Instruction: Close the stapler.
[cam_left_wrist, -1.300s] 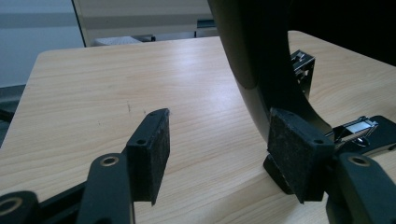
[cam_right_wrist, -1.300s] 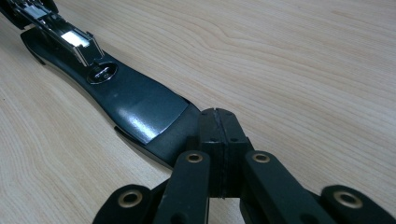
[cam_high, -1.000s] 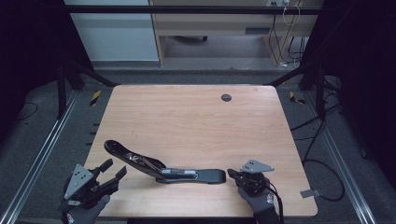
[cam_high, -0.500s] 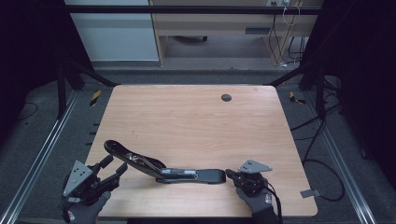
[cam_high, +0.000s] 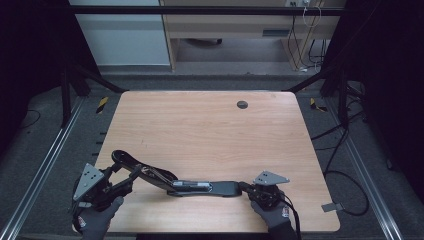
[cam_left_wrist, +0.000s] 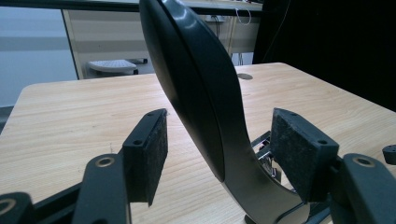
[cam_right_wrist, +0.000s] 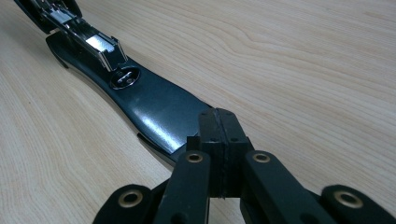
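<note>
Item under work: a long black stapler (cam_high: 170, 181), opened out flat, lay near the front edge of the desk (cam_high: 210, 130), running left-right. Glossy black plastic body w/ a chrome metal channel exposed at mid-length (seen bright in the right gripper view, beside a round black fitting). Its left arm (cam_left_wrist: 196, 88) curved upward off the desk; its right end (cam_right_wrist: 159, 112) lay flat on the wood.

Left gripper (cam_high: 122, 181), at the front-left corner: jaws stood apart, pads (cam_left_wrist: 152, 149) either side of the raised arm. In the left gripper view a gap showed between the left pad and the arm; the right pad sat close beside the arm's base, contact not clear. No grip evident.

Right gripper (cam_high: 246, 187), front-right: jaws fully closed, pads pressed face to face, tips at the stapler's right end. Whether they pinched the edge of the plastic or merely rested against it could not be told.

Surroundings: desk of light wood grain, w/ a small dark round grommet (cam_high: 242, 104) near the far edge, well apart from the stapler. Gloved hands (cam_high: 272, 215) came in from the near side. Beyond the desk: grey floor, cables at right, pale cabinet at rear. Nothing lay between either gripper and the stapler.
</note>
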